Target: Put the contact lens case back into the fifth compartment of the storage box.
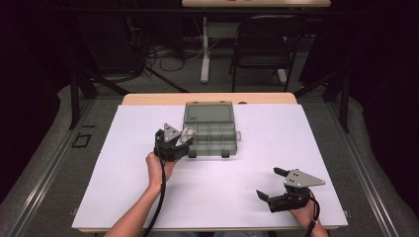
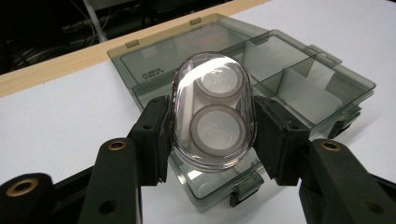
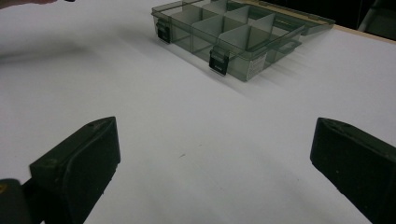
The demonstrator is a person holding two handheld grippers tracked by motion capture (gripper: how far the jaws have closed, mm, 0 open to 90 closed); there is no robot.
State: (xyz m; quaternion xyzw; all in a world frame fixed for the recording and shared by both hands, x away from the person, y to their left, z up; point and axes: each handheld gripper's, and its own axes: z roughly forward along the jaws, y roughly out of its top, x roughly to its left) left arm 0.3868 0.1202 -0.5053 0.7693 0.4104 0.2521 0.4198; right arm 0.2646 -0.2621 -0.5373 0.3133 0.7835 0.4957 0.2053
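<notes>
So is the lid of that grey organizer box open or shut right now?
Open. The organizer box has its lid folded back flat on the table, and its divided compartments are uncovered in all three views.

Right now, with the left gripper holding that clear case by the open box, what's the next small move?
Probably lower the clear case into a near compartment of the box: the left gripper grips it just above that open, seemingly empty corner.

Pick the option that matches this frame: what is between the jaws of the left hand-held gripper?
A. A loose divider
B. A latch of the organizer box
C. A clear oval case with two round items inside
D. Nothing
C: in the left gripper view the left hand-held gripper has both pads pressed on the clear oval case, held over the open organizer box.
</notes>
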